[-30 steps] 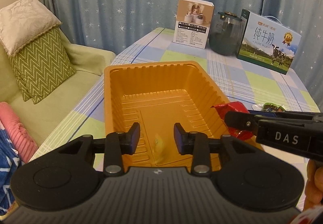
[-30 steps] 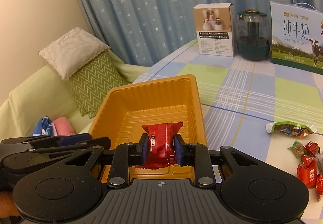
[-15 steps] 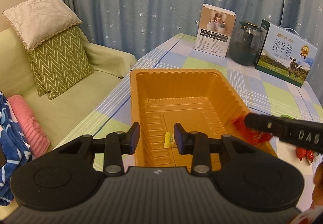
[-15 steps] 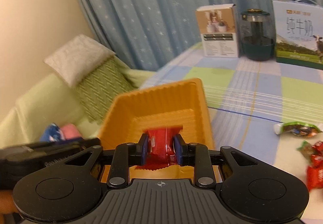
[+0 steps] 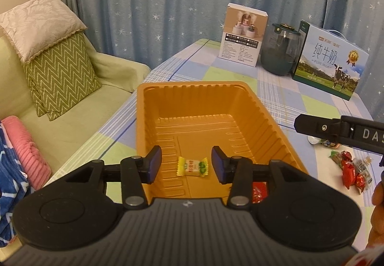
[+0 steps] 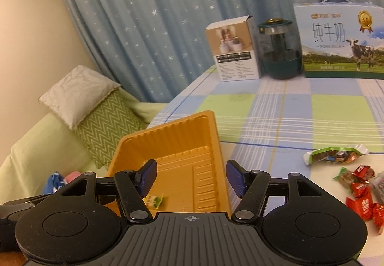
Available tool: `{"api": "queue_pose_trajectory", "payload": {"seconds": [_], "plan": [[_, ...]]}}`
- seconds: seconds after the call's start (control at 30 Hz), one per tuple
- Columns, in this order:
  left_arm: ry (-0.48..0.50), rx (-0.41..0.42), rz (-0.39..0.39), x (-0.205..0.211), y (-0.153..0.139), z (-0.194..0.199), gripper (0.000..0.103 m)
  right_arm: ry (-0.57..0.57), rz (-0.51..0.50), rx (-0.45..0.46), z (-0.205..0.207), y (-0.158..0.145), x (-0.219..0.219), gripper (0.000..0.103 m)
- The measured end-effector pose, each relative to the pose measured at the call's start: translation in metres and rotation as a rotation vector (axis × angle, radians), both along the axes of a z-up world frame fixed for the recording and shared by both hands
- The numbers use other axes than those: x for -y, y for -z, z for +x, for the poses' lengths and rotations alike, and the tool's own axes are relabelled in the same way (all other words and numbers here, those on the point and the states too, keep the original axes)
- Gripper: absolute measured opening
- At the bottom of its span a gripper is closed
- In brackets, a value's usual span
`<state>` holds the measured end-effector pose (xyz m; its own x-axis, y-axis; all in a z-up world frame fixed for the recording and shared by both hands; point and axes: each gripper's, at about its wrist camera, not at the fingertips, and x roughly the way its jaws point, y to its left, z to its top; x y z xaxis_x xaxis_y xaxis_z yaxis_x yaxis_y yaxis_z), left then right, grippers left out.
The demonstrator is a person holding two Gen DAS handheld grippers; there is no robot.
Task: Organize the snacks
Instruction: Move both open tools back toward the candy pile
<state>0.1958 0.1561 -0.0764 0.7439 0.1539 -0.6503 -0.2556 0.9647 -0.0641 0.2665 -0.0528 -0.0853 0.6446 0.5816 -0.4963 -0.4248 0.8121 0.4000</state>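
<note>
With jaws just opened, right gripper holds nothing above tray.

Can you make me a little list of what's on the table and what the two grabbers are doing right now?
tray: orange tray near the table's edge
in tray: yellow candy and a red snack
left gripper: open, holding nothing, over the tray
right gripper: jaws have just been opening, nothing between them
still to sort: loose snacks on the tablecloth
at the back: small box, dark jar, milk carton
</note>
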Motion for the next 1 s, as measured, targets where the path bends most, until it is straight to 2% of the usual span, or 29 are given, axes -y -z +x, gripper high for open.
{"api": "queue_pose_trajectory", "payload": {"seconds": [0.13, 0.27, 0.43, 0.57, 1.0], "plan": [[0.023, 0.006, -0.005, 0.012, -0.002, 0.004, 0.047, 0.032, -0.003, -0.001, -0.001, -0.002, 0.011, 0.064], [0.062, 0.022, -0.023, 0.027, -0.004, 0.008, 0.06, 0.076, -0.017, 0.003, -0.003, -0.005, 0.027, 0.064], [0.109, 0.037, -0.038, 0.051, -0.008, 0.014, 0.063, 0.156, -0.016, 0.012, -0.007, -0.01, 0.055, 0.064], [0.151, 0.053, -0.041, 0.072, -0.01, 0.018, 0.07, 0.23, -0.018, 0.018, -0.008, -0.014, 0.081, 0.064], [0.286, 0.075, -0.04, 0.134, -0.01, 0.03, 0.074, 0.389, -0.096, 0.007, -0.025, -0.011, 0.157, 0.064]]}}
